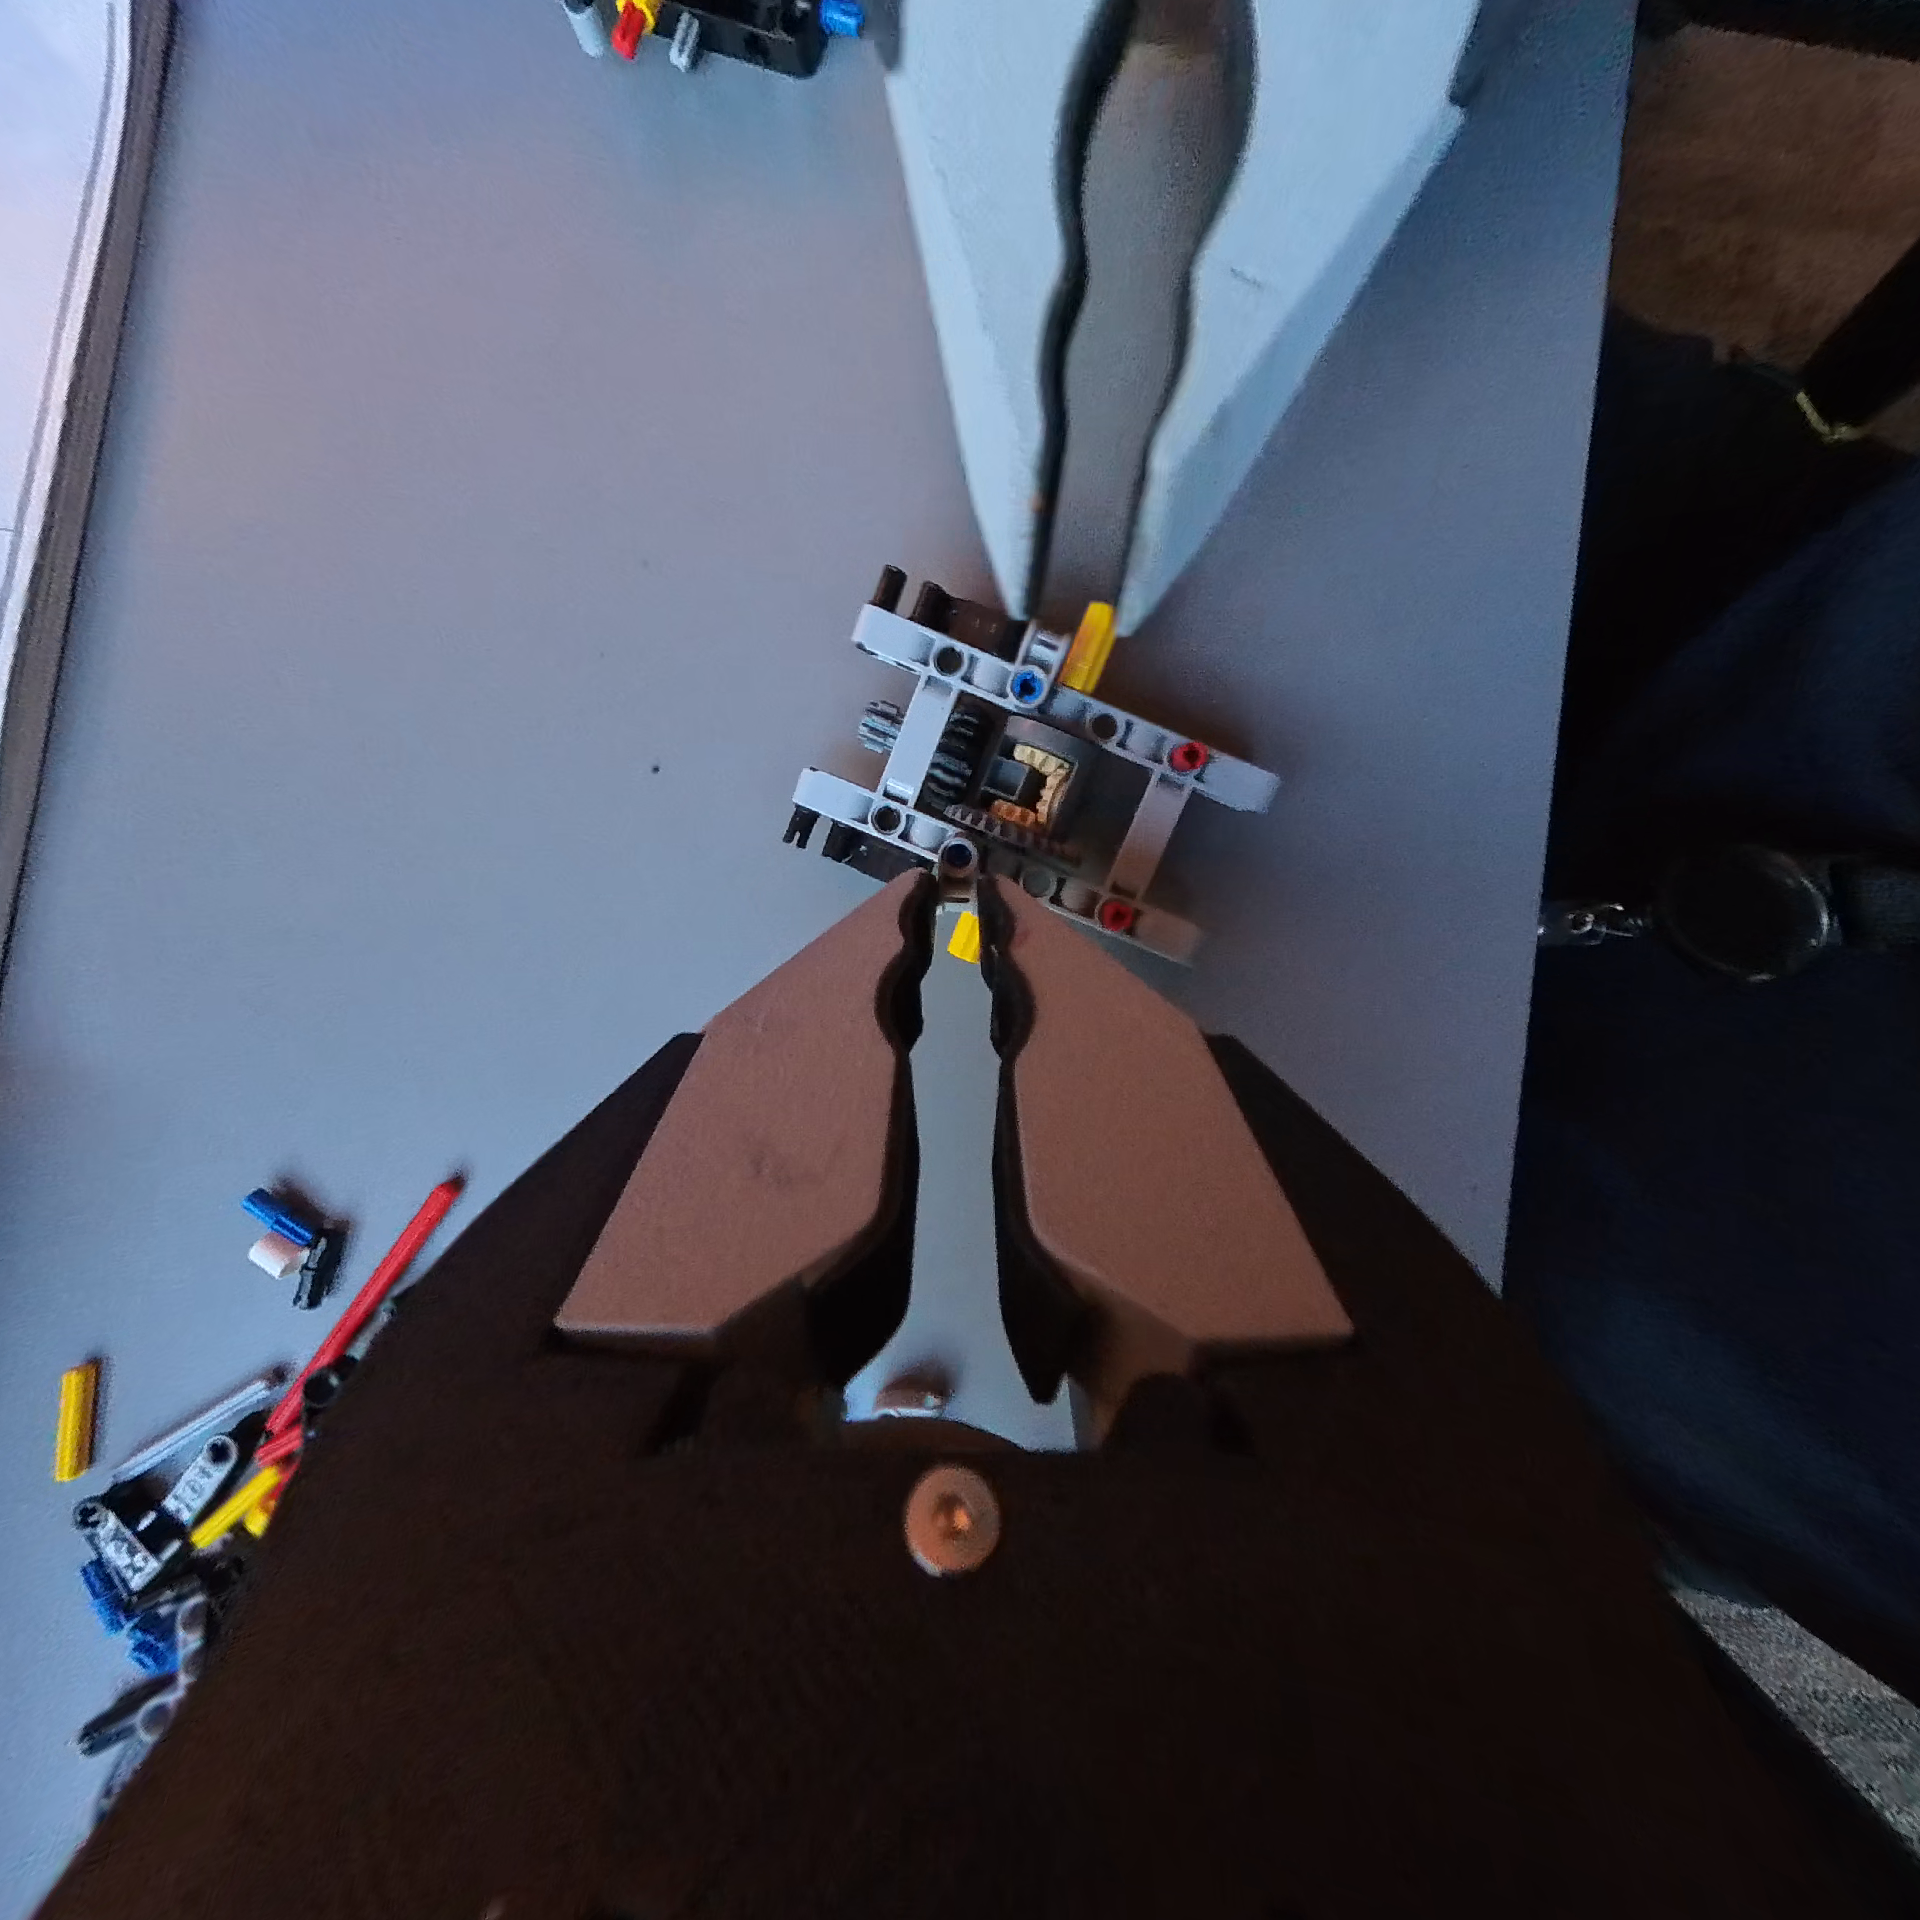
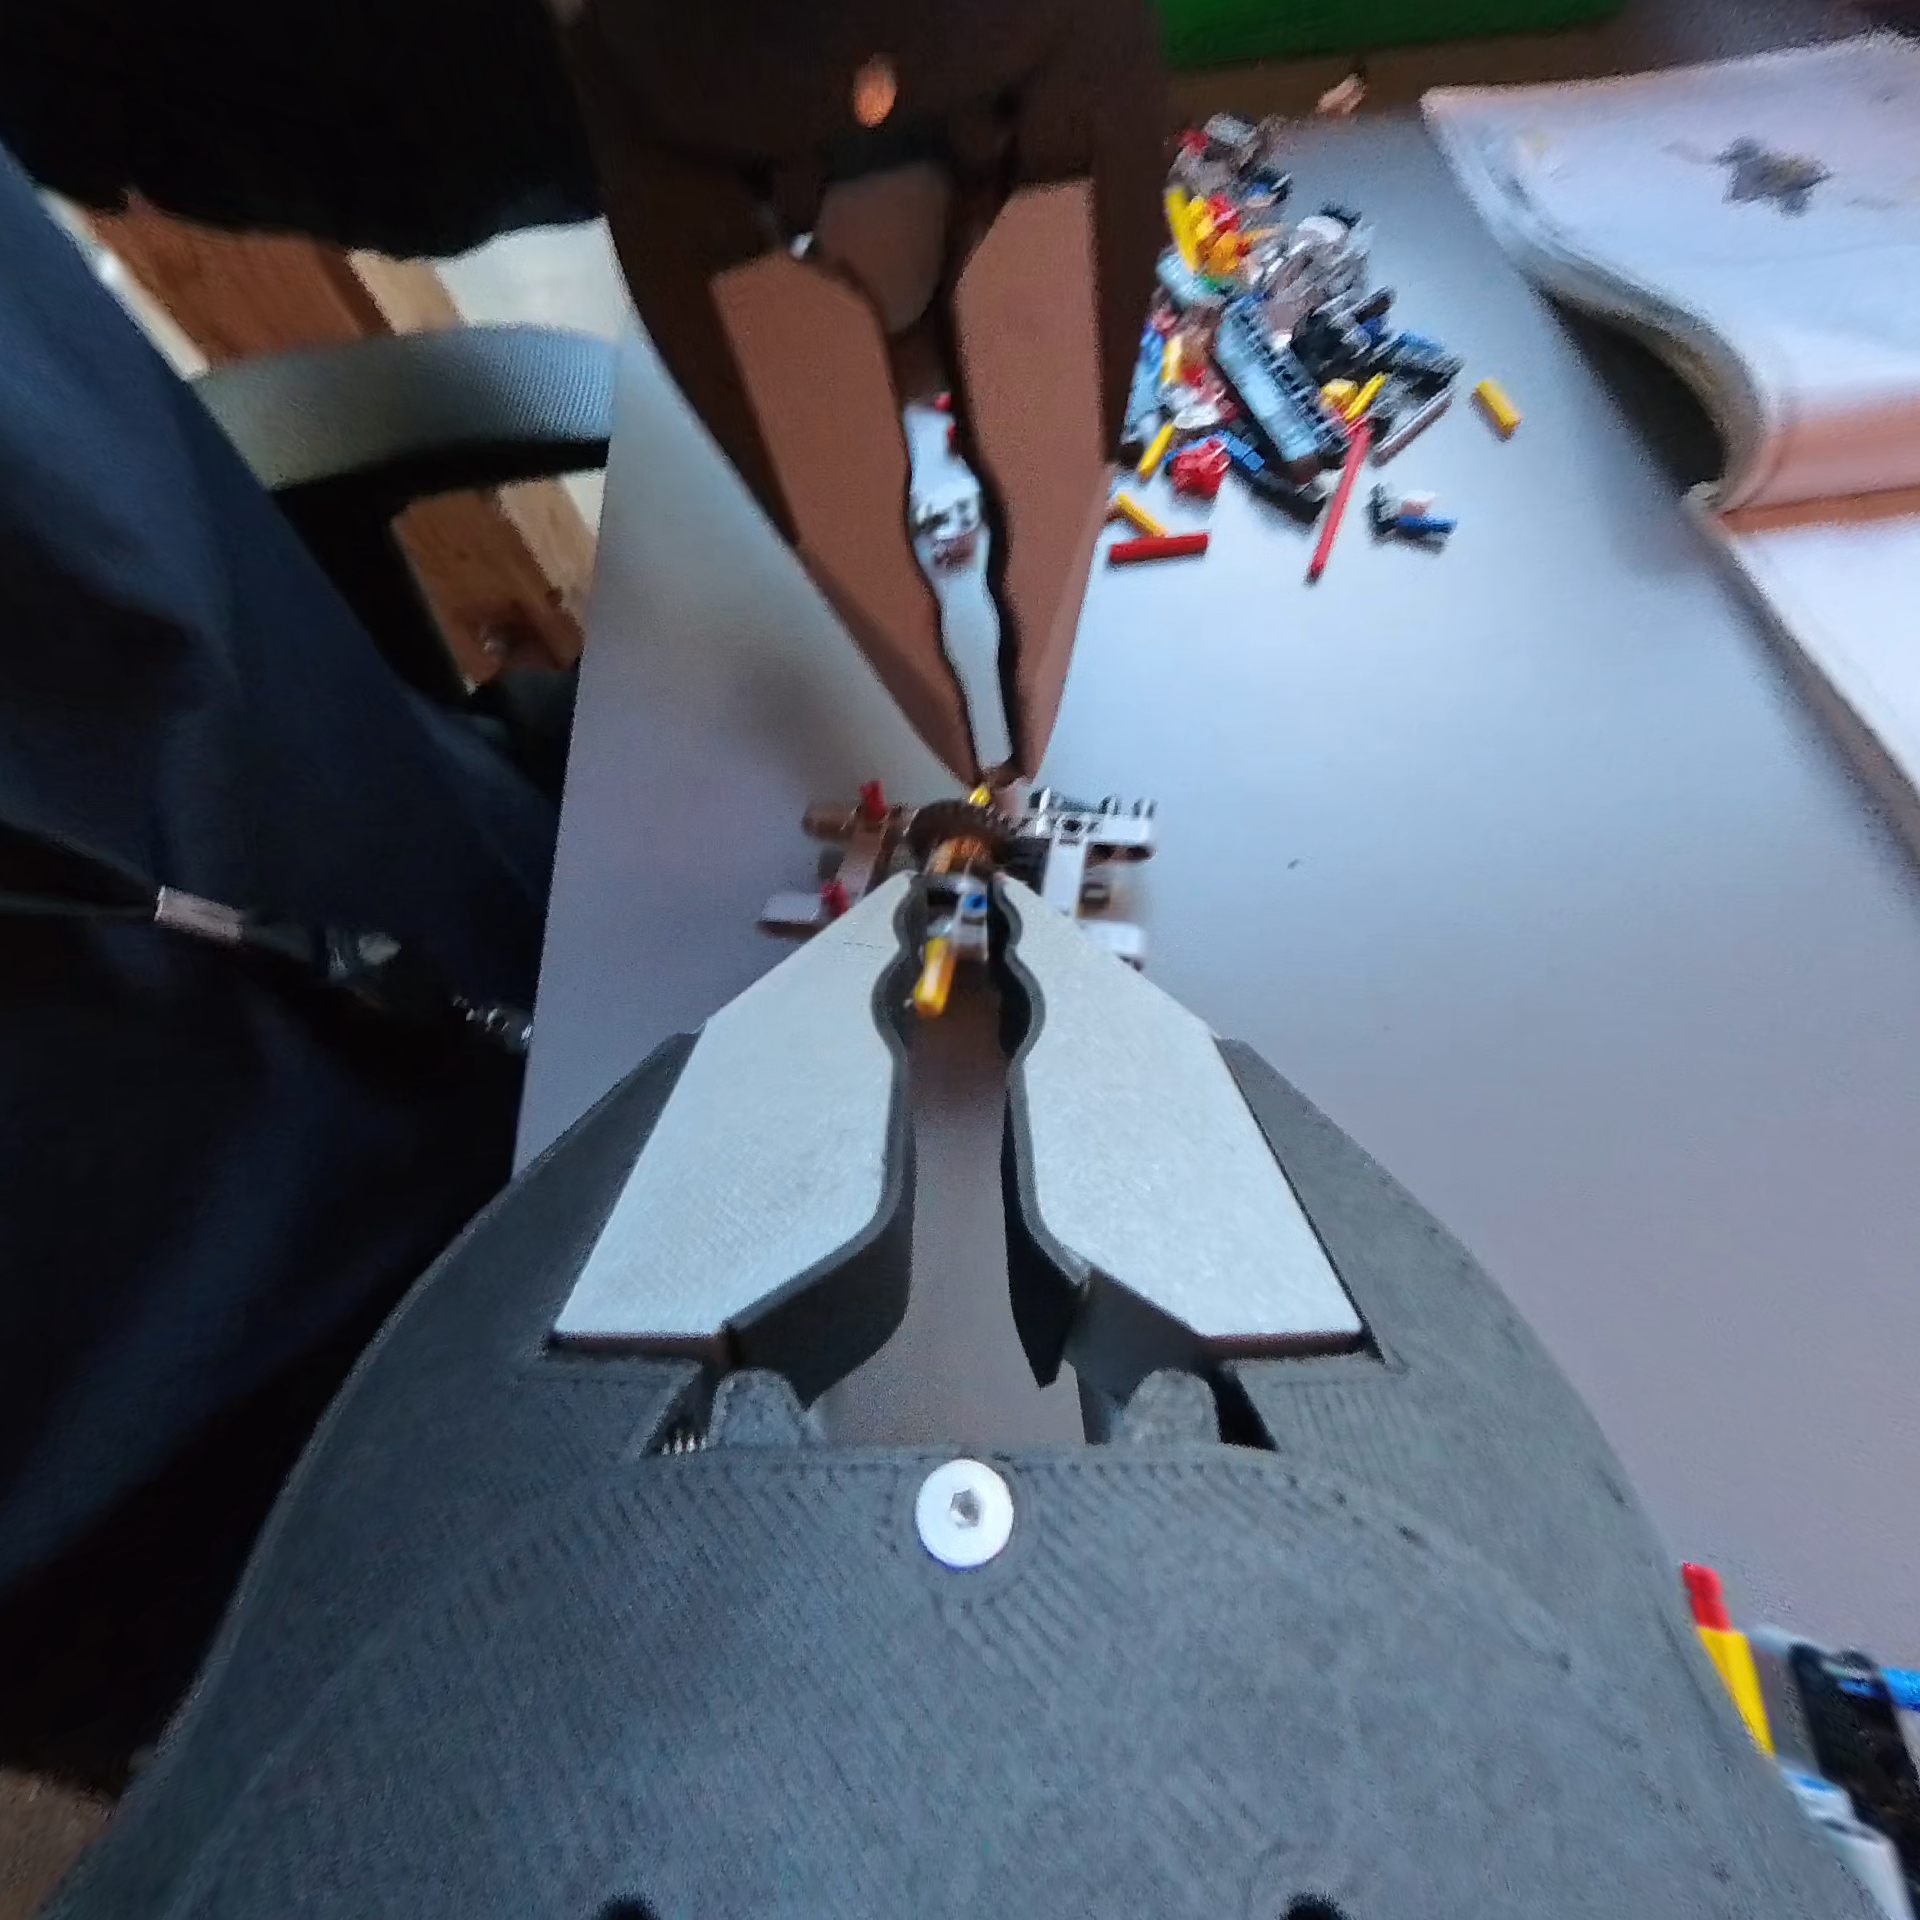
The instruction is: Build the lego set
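A grey beam frame with gears inside point(image 1: 1039, 774) lies on the grey table point(image 1: 468, 623). My left gripper point(image 1: 951, 885), brown, is shut on a small grey connector with a dark pin point(image 1: 958, 857) at the frame's near side. A yellow axle end point(image 1: 964, 935) pokes out below it. My right gripper point(image 2: 956, 896), grey, is shut on the grey connector with a blue pin point(image 2: 971, 920) at the opposite side, where a yellow axle point(image 2: 932, 977) sticks back between its fingers. In the left wrist view it point(image 1: 1075, 615) comes in from above. The frame point(image 2: 1081, 847) and the left gripper point(image 2: 992, 774) also show in the right wrist view.
A pile of loose coloured parts point(image 1: 177, 1486) point(image 2: 1278, 332) lies beside my left gripper. A small black assembly point(image 1: 727, 31) point(image 2: 1849, 1725) sits behind my right gripper. An open booklet point(image 2: 1714, 260) lies along the far side. The table edge, a person's dark clothing point(image 1: 1766, 935) and a chair arm point(image 2: 416, 405) are close. About 15 centimeters separates my right fingertips from the small black assembly point(image 2: 1849, 1725).
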`<state>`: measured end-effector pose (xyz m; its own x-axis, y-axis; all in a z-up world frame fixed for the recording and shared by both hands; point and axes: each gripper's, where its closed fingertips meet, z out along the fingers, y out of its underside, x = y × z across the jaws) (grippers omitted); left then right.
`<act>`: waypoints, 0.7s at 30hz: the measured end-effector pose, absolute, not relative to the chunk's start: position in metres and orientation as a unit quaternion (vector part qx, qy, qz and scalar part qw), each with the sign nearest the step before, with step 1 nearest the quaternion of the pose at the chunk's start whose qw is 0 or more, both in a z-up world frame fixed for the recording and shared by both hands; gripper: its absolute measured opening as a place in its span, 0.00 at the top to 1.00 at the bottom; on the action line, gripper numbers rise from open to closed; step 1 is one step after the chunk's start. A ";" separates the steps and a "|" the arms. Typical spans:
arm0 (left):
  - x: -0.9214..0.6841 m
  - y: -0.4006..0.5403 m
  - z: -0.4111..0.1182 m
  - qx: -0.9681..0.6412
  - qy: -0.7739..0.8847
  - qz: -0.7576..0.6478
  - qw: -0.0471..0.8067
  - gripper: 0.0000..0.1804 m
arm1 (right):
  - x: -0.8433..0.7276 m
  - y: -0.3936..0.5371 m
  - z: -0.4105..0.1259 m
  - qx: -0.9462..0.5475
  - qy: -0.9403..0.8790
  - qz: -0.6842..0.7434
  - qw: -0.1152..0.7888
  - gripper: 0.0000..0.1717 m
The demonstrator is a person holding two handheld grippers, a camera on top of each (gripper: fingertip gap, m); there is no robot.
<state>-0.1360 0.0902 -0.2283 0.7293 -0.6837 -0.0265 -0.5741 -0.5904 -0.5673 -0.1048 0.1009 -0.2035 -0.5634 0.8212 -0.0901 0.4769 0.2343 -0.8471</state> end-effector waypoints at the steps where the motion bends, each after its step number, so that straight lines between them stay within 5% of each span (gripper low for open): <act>1: -0.136 0.091 -0.228 -0.886 0.358 -0.097 0.279 0.97 | -0.111 0.103 -0.199 -0.432 -0.754 0.453 0.200 0.97; 11: -0.134 0.094 -0.228 -0.874 0.397 -0.088 0.266 0.97 | -0.140 0.093 -0.219 -0.427 -0.798 0.396 0.159 1.00; 21: -0.140 0.087 -0.229 -0.883 0.375 -0.092 0.268 0.97 | -0.104 0.117 -0.218 -0.501 -0.751 0.411 0.128 0.91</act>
<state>-0.1405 0.0874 -0.2285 0.7025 -0.7107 -0.0389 -0.6123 -0.5756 -0.5420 -0.1042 0.1175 -0.2180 -0.4660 0.8573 -0.2188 0.6467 0.1613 -0.7455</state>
